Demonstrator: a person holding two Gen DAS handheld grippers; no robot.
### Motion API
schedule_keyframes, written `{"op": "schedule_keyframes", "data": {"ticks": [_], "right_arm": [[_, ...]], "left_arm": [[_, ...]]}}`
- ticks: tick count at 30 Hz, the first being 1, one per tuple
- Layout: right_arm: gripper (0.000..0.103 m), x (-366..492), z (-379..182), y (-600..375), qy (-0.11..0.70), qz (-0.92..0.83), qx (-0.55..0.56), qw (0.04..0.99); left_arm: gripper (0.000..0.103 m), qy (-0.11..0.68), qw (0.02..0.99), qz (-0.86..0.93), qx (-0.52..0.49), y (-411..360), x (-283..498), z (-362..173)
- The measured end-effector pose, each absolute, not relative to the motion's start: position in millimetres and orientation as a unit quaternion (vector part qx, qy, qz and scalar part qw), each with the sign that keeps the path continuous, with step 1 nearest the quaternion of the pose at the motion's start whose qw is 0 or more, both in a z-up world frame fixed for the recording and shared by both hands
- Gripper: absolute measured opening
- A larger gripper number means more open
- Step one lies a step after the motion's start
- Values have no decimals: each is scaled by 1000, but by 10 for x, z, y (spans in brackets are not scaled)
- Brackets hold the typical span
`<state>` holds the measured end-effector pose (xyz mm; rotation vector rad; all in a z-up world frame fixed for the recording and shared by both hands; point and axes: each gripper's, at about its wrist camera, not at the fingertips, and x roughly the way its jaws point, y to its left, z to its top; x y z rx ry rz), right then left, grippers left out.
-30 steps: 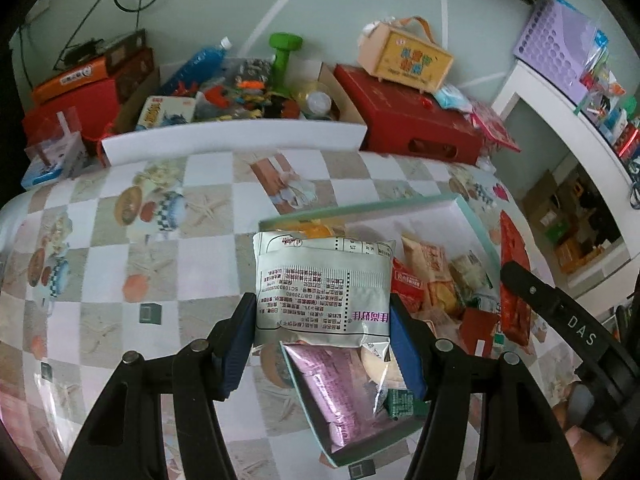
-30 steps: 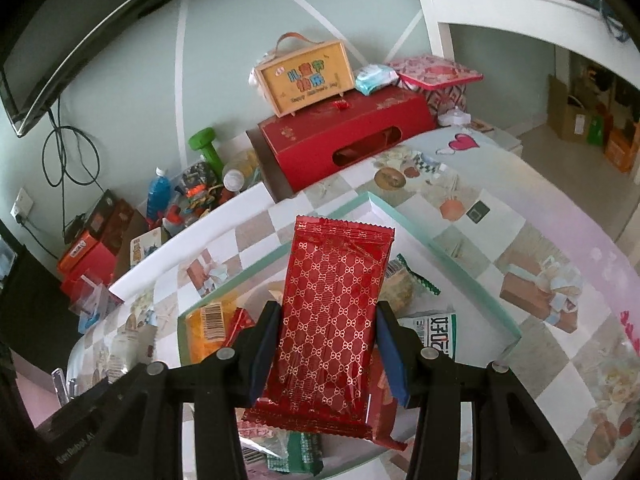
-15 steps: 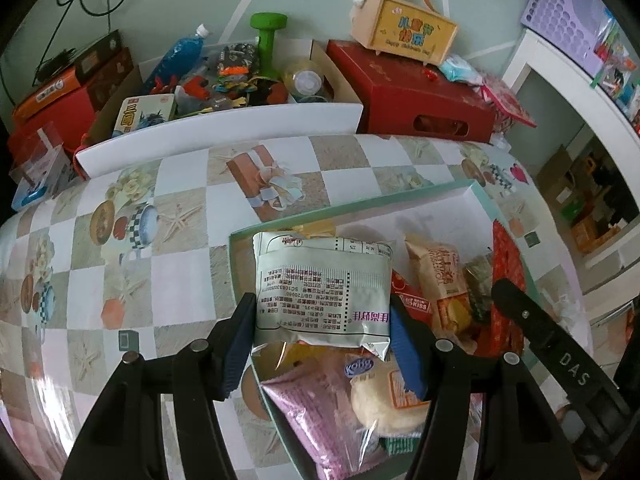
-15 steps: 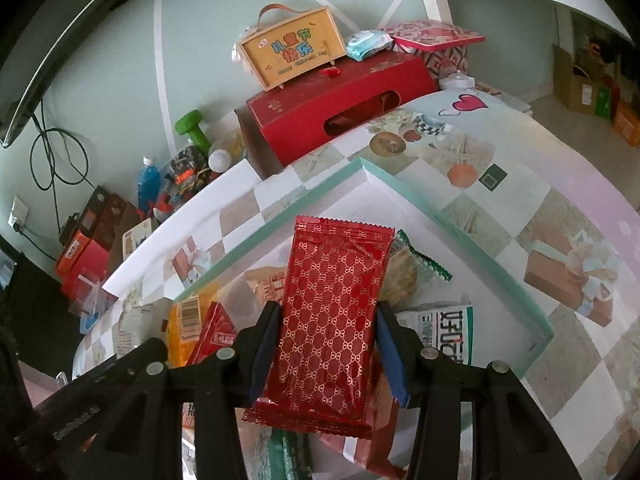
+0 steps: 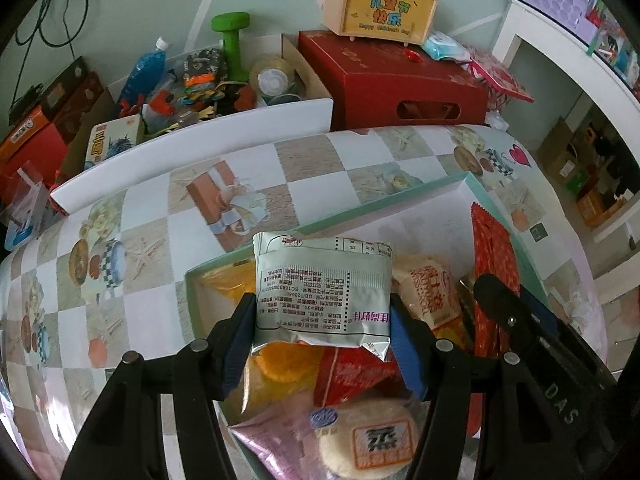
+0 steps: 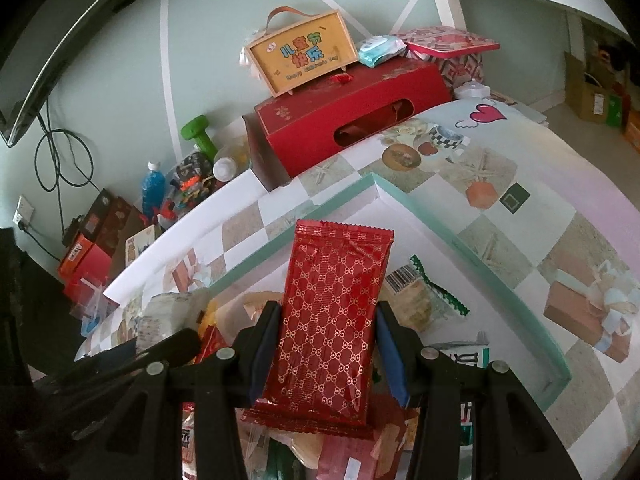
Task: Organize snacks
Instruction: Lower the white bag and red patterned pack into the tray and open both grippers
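My left gripper [image 5: 322, 320] is shut on a silver snack packet [image 5: 323, 288] with printed text and holds it above the mint-green tray [image 5: 400, 196]. My right gripper [image 6: 326, 338] is shut on a red gold-patterned packet [image 6: 332, 320] and holds it upright over the same tray [image 6: 472, 248]. The tray holds several snacks: an orange packet [image 5: 288, 364], a beige packet [image 5: 428, 292], a pink packet [image 5: 276, 440] and a round rice cake [image 5: 372, 436]. The right gripper with its red packet [image 5: 496, 256] shows at the right of the left wrist view.
The tray sits on a checkered tablecloth [image 5: 140, 248]. Behind the table stand a white-edged box of clutter [image 5: 192, 92] with a green dumbbell [image 5: 234, 40], a red box [image 5: 400, 80] and a yellow carry case [image 5: 380, 12]. A white shelf [image 5: 568, 64] is at right.
Both grippers have moved forward and lower over the tray, each still holding its packet. The tray and the boxes behind look larger and nearer.
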<state>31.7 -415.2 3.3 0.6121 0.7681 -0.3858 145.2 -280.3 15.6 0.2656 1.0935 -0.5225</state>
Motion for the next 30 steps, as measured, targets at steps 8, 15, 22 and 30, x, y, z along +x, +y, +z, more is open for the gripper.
{"op": "schedule_keyframes", "data": {"ticks": [8, 15, 22, 30], "right_arm": [[50, 308, -41, -4226, 377, -198, 289, 857], [52, 311, -123, -4267, 392, -209, 292, 847], [52, 317, -125, -4248, 398, -212, 285, 846], [56, 298, -20, -4222, 396, -214, 271, 851]], "left_arm": [[65, 524, 806, -244, 126, -2905, 1468, 47], [69, 525, 805, -244, 130, -2923, 1479, 23], [75, 527, 806, -242, 117, -2888, 1488, 25], [80, 525, 809, -247, 94, -2820, 1482, 156]]}}
